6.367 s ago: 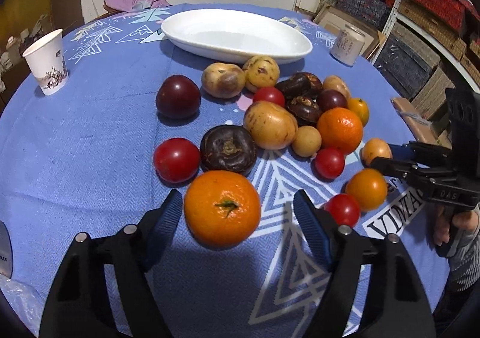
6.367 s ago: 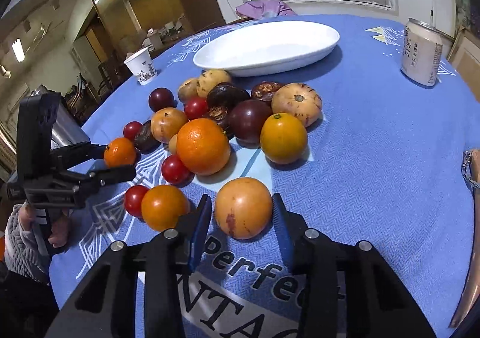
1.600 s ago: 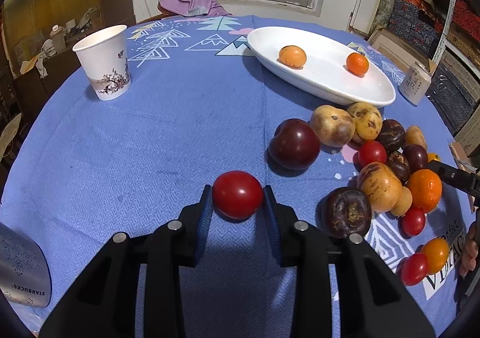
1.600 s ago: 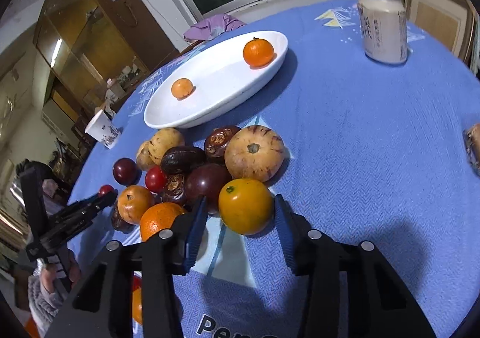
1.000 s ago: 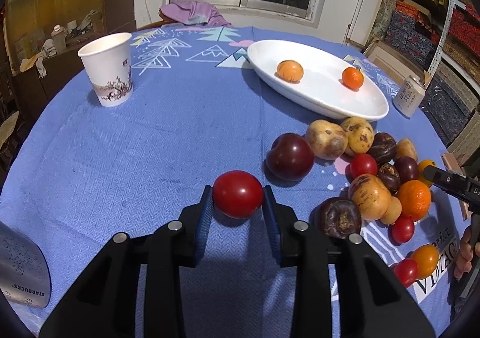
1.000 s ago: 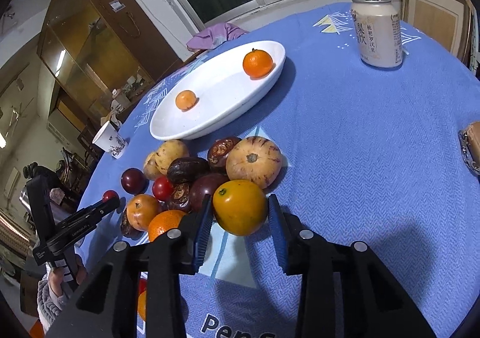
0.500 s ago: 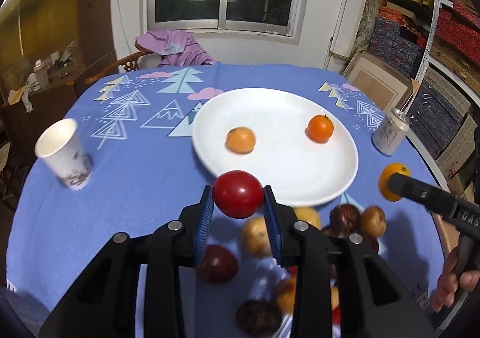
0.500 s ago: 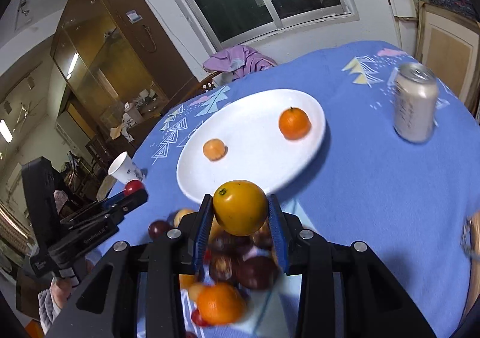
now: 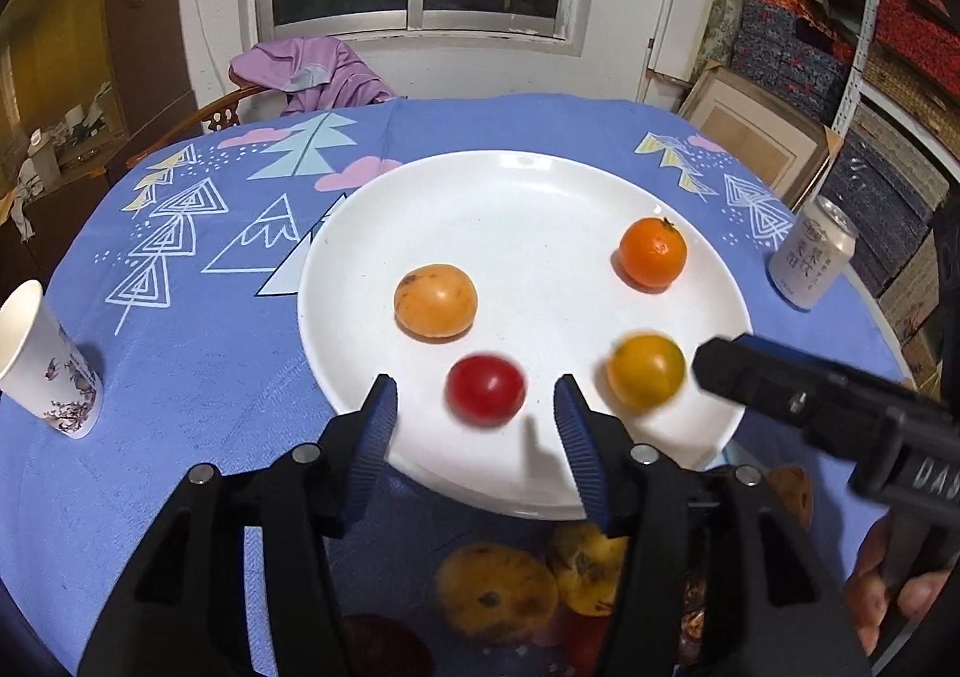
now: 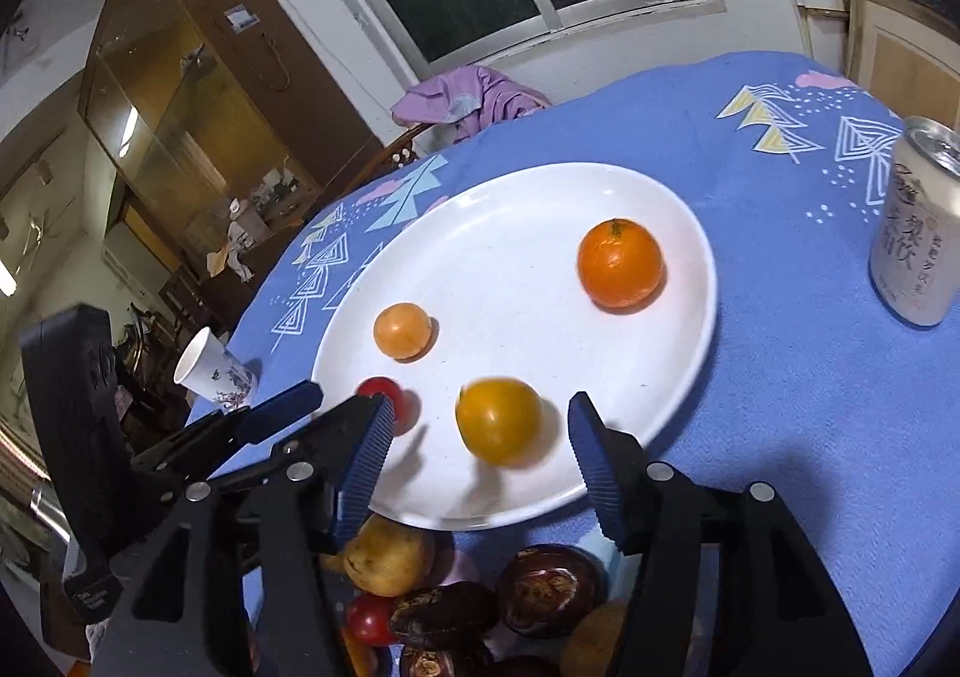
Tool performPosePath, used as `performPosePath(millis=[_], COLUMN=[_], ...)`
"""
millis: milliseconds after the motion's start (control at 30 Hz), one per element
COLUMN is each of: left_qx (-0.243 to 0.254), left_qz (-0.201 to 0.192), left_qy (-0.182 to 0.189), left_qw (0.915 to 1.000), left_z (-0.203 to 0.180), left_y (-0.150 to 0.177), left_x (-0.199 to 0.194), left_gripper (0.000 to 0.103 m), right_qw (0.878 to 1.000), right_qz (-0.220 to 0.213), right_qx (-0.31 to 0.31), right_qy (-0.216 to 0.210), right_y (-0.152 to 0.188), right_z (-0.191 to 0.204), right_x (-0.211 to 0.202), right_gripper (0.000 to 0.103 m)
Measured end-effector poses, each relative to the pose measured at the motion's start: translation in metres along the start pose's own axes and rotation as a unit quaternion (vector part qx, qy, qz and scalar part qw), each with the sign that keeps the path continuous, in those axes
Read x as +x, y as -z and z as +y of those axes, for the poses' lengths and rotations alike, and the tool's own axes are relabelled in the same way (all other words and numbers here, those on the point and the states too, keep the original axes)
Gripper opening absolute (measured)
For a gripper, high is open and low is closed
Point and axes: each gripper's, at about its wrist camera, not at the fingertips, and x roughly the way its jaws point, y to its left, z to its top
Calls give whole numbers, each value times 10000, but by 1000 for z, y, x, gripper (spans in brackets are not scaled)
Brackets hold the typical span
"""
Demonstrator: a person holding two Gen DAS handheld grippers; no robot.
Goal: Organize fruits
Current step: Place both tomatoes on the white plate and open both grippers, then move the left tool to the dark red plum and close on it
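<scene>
At the far left of the bench point(image 9: 198, 329), which is covered with a blue cloth, a paper cup point(image 9: 42, 359) is seen standing upright. To its right, the left hand-held gripper point(image 9: 474, 413) is held over the near rim of the white plate point(image 9: 540, 209); its jaws are opening, and the red tomato point(image 9: 485, 390) is seen blurred between them, touched by neither pad, over the plate. A pale orange fruit point(image 9: 435, 301) is lying on the plate just behind it. Further right, the right hand-held gripper point(image 10: 480, 437) is also opening, and the yellow-orange fruit point(image 10: 498, 420) is seen loose between its spread jaws, over the plate. An orange mandarin point(image 10: 620, 263) is resting at the far right side of the plate. A drink can point(image 10: 918, 233) is standing on the cloth to the right of the plate. More fruits point(image 10: 540, 587) are lying on the bench under the grippers.
</scene>
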Motion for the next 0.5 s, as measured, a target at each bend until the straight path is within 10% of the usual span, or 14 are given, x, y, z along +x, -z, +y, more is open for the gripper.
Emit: performPosePath(millis=[233,500], left_qx=[-281,-830], left_qz=[-432,-266], left_qy=[-128,-251], left_qw=[9986,9959], left_z=[22,59], left_y=[15,81], left_x=[-48,-89], left_gripper=[92,98], right_qw=[9982,9967], right_qz=[-591,-764], right_qx=[69,264], right_qy=[18,-104], right_y=[9,60], right_z=[0,-11], right_x=[-57,-101], right_gripper=[83,91])
